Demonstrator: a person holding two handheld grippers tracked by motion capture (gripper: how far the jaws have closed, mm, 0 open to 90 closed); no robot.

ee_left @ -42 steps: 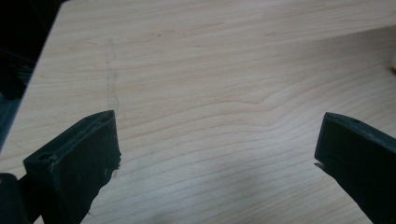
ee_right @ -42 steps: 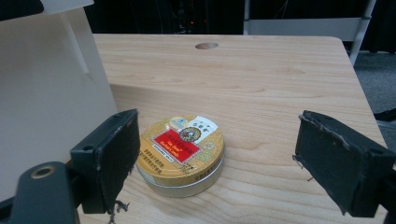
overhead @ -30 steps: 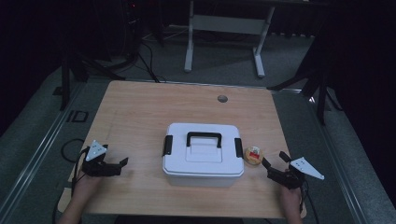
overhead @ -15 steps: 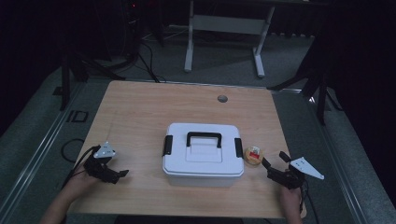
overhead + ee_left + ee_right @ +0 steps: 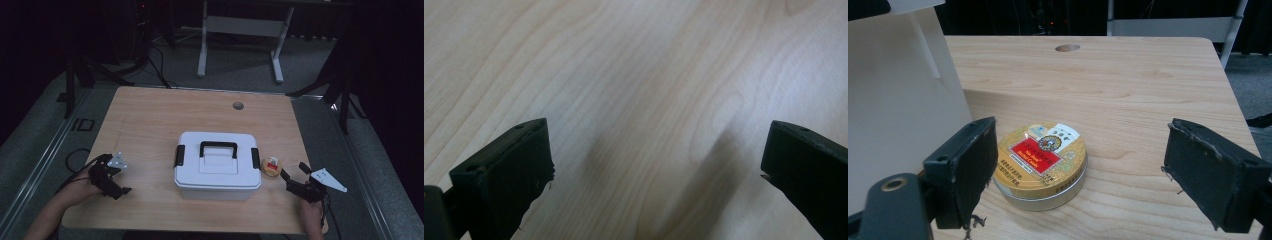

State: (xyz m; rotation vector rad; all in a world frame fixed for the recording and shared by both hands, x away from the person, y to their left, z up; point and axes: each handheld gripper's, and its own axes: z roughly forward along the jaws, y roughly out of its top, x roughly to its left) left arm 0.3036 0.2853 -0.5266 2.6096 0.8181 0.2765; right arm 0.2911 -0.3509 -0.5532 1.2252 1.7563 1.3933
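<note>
Tin [image 5: 1041, 162]: round, gold lid, red label, silver rim; flat on table [image 5: 150, 120] beside white box [image 5: 217, 165].
Your right gripper [image 5: 1078, 175]: jaws apart, tin between, untouched.
Your left gripper [image 5: 656, 165]: jaws apart over bare wood.

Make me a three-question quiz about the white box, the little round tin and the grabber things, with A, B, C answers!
1. Where is the round tin?
A. on the box lid
B. on the table beside the white box
C. on the floor

2. What colour is the box's handle?
A. black
B. red
C. yellow

3. How are the right gripper's jaws?
A. shut on the tin
B. shut on nothing
C. open

Answers:
1 B, the tin sits on the wood by the box's side.
2 A, the handle is dark against the white lid.
3 C, the jaws stand wide apart, the tin lying free.
</note>
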